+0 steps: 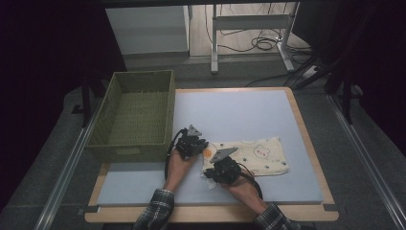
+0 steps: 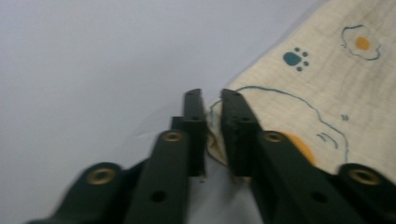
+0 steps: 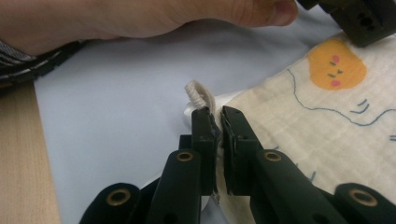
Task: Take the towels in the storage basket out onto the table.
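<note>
Both tongs pinch the cloth (image 1: 253, 155), its long axis lying left-right.

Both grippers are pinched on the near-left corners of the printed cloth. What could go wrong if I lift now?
1. The left gripper bites only the thin hem of the cloth; it could slip out on the lift.
2. The right gripper pinches the edge beside a loose loop; the grip looks shallow too.
3. The woven basket stands close on the left; a hanging cloth may snag its rim.
</note>
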